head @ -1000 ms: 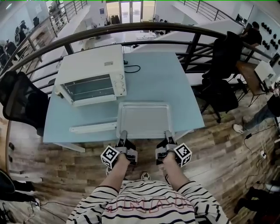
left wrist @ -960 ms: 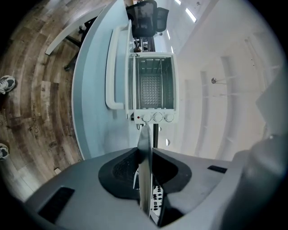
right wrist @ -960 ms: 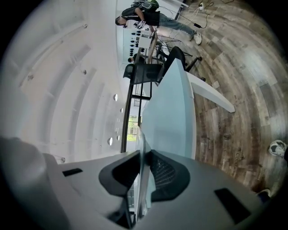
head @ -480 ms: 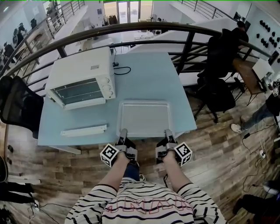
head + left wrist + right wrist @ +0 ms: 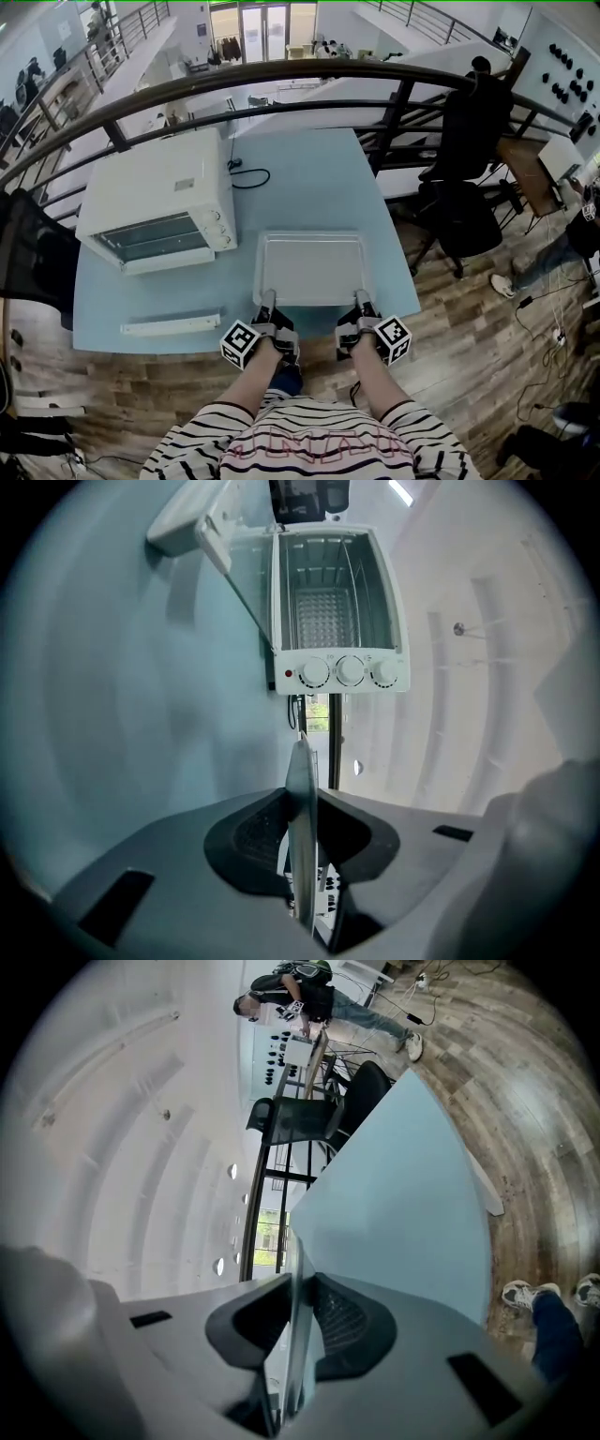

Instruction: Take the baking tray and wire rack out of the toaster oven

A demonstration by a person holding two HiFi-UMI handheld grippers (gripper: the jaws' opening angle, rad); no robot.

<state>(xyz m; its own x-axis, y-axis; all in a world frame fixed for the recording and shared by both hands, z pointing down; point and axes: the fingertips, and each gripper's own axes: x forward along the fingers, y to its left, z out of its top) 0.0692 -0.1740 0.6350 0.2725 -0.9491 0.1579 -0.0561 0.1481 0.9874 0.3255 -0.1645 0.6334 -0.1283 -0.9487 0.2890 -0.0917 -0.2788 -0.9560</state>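
My left gripper [image 5: 267, 300] and right gripper [image 5: 361, 298] have their jaws clamped on the tray's [image 5: 309, 267] near rim. The tray is shallow, pale grey, round-cornered and bare, at the bench's [image 5: 309, 178] near edge.

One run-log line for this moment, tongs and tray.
left tongs: shut on baking tray near rim | right tongs: shut on same rim | tray: outside toaster oven, over table

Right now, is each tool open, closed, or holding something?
Left tool: closed on the near edge of the baking tray.
Right tool: closed on that same edge.
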